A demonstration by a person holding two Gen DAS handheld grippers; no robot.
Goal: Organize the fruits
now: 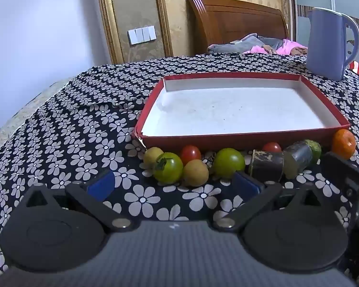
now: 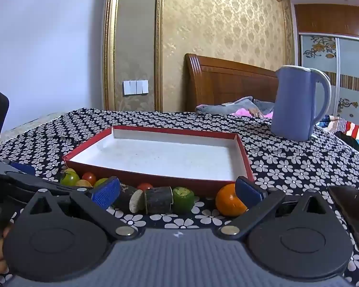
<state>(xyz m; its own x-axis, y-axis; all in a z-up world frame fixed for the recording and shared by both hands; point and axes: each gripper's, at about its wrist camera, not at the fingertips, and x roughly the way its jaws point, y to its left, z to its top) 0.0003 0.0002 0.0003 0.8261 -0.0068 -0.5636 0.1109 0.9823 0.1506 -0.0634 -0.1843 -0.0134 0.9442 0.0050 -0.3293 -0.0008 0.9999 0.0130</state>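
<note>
A red box with a white inside (image 1: pixel 241 138) (image 2: pixel 160 180) lies on the flowered cloth. Fruits sit in a row along its near wall: green tomatoes (image 1: pixel 168 170) (image 1: pixel 228 162), yellow fruits (image 1: pixel 195 172), red cherry tomatoes (image 1: pixel 190 153), dark sugarcane pieces (image 1: pixel 266 165) (image 2: pixel 158 199), a green piece (image 2: pixel 183 199) and an orange (image 1: pixel 343 143) (image 2: pixel 228 201). My left gripper (image 1: pixel 174 184) is open and empty just before the green tomatoes. My right gripper (image 2: pixel 178 193) is open and empty, with the sugarcane pieces and orange between its fingers.
A blue kettle (image 1: pixel 330 43) (image 2: pixel 299 102) stands on the cloth behind the box at the right. A dark phone (image 2: pixel 354 215) lies at the right of my right gripper. A bed with a wooden headboard (image 2: pixel 229 83) is behind.
</note>
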